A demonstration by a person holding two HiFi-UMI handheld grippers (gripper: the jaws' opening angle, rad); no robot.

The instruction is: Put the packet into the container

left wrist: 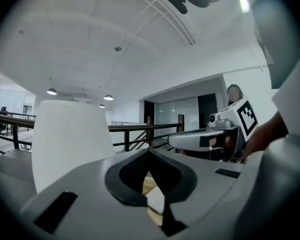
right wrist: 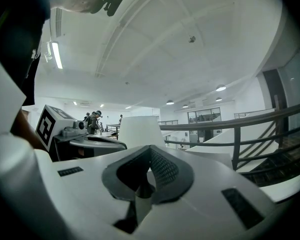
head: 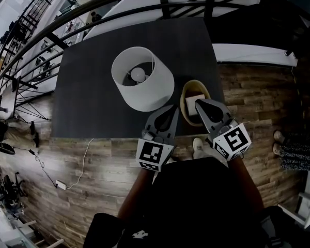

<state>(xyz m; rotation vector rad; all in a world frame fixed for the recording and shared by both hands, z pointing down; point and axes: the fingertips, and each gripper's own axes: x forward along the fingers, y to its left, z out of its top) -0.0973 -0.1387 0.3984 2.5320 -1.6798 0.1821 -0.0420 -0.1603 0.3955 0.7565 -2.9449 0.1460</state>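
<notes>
Packet [head: 194, 97]: white, squarish, lying inside the container [head: 186, 89], a tan round bowl on the near right part of the dark table [head: 88, 97].

Right gripper [head: 199, 103]: tips over the bowl, directly above the packet's near edge in the head view; contact with the packet not determinable. Jaws pressed together at the tips in the right gripper view, with nothing pinched there.

Left gripper [head: 174, 108]: jaws likewise closed tip to tip, empty, held just left of the container and just beside the lower edge of the lampshade [head: 142, 81].

Both grippers side by side, pointing away from the person across the table; marker cubes at the rear of each, toward the person's dark-clothed body.

Lampshade: white, cylindrical, open at the top, with a bulb [head: 138, 75] visible inside, standing near the table's centre, left of the container.

Around the table: wood-plank floor [head: 258, 97], a white cable [head: 83, 161] trailing on it at the near left, and a black railing [head: 41, 32] curving along the far side.
</notes>
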